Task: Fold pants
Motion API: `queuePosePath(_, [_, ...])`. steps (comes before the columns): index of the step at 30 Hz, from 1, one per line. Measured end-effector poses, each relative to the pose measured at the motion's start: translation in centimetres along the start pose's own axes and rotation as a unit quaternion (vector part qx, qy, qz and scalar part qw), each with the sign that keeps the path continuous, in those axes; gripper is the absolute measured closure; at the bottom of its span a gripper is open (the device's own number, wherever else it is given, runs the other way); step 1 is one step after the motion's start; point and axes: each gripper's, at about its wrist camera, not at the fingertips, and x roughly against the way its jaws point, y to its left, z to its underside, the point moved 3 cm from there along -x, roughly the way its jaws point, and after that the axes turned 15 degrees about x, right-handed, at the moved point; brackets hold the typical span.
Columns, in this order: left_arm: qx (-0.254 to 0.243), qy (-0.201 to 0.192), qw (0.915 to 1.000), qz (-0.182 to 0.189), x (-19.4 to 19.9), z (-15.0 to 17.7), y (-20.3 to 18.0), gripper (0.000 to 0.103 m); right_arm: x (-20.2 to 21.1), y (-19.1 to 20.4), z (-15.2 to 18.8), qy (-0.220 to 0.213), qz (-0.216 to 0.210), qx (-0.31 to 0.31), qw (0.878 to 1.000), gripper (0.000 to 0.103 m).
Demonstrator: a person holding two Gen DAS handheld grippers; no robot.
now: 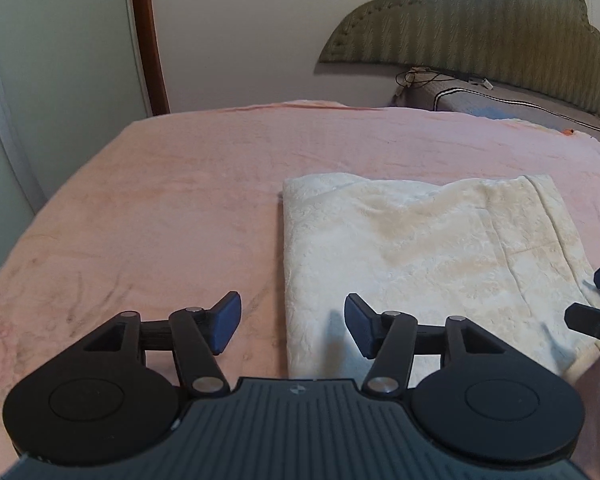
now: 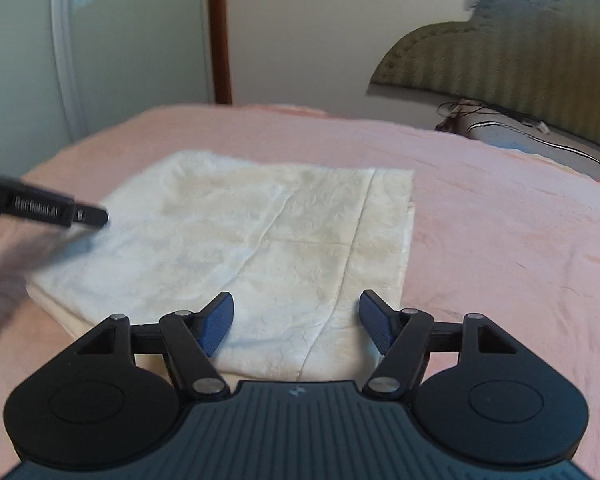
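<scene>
The cream-white pants point(image 1: 420, 256) lie folded into a flat rectangle on the pink bed cover point(image 1: 160, 208). My left gripper point(image 1: 292, 322) is open over the fold's near left edge, nothing between its blue pads. In the right wrist view the folded pants point(image 2: 252, 248) fill the middle. My right gripper point(image 2: 296, 322) is open above the near edge of the cloth, its pads apart and not pressing on it. The right gripper's fingers point(image 1: 596, 312) show at the right edge of the left wrist view. The left gripper's finger point(image 2: 60, 210) reaches in from the left of the right wrist view.
The pink cover point(image 2: 500, 220) spreads on all sides of the pants. A padded green headboard point(image 1: 480, 28) and a grey pillow point(image 1: 512, 100) with tangled cables stand at the back right. A wall and a brown door frame point(image 1: 148, 36) lie beyond the bed's far left edge.
</scene>
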Motion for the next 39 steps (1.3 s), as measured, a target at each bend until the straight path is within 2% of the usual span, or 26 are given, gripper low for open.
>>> queuePosePath(2, [0.003,0.0,1.0,0.001,1.3,0.4,0.1,0.038,1.3,0.8,0.0,-0.003,0.001,-0.005,1.0,0.033])
queuePosePath(5, [0.02,0.01,0.9997,0.009,3.3,1.8,0.4,0.035,3.3,2.7,0.2,-0.003,-0.004,-0.001,1.0,0.025])
queuePosePath(11, [0.032,0.028,0.9988,0.023,6.8,4.8,1.2,0.033,7.8,7.4,0.8,-0.009,-0.034,0.01,0.999,0.023])
queuePosePath(17, [0.024,0.026,0.9993,0.014,9.7,6.5,2.4,0.031,12.5,11.3,0.4,-0.034,-0.098,-0.002,0.995,0.017])
queuePosePath(20, [0.016,0.023,0.9996,0.009,10.9,6.9,3.1,0.031,14.6,11.7,-0.4,-0.062,-0.148,-0.057,0.985,0.013])
queuePosePath(22, [0.009,0.015,0.9998,-0.004,11.7,7.2,3.6,0.029,15.4,11.0,-0.6,-0.086,-0.2,-0.122,0.968,0.001])
queuePosePath(23, [0.011,0.008,0.9998,-0.012,12.0,7.5,3.8,0.025,15.6,10.6,-0.4,-0.097,-0.202,-0.142,0.964,0.0])
queuePosePath(24, [0.014,0.003,0.9997,-0.018,12.2,7.9,3.9,0.023,15.5,10.5,-0.3,-0.1,-0.182,-0.146,0.967,0.0])
queuePosePath(25, [0.015,0.001,0.9997,-0.02,12.3,8.5,3.7,0.021,15.0,10.6,0.0,-0.087,-0.146,-0.135,0.976,0.0])
queuePosePath(27, [0.007,0.009,0.9999,-0.012,11.8,9.9,3.0,0.021,12.9,11.1,0.8,-0.03,-0.051,-0.098,0.993,0.0])
queuePosePath(29, [0.002,0.017,0.9998,-0.011,11.0,11.1,2.2,0.021,10.6,11.6,2.1,0.015,0.003,-0.064,0.998,0.0])
queuePosePath(31, [0.001,0.016,0.9998,-0.014,10.4,12.1,1.5,0.021,9.1,11.8,3.3,0.028,0.022,-0.044,0.998,0.0])
queuePosePath(34, [-0.003,0.003,0.9998,-0.02,9.9,13.0,0.7,0.021,8.0,11.5,4.7,0.038,0.04,-0.054,0.997,0.0])
queuePosePath(39, [-0.001,0.008,0.9998,-0.021,9.2,13.5,0.1,0.021,7.5,10.8,6.4,0.05,0.032,-0.081,0.995,0.0])
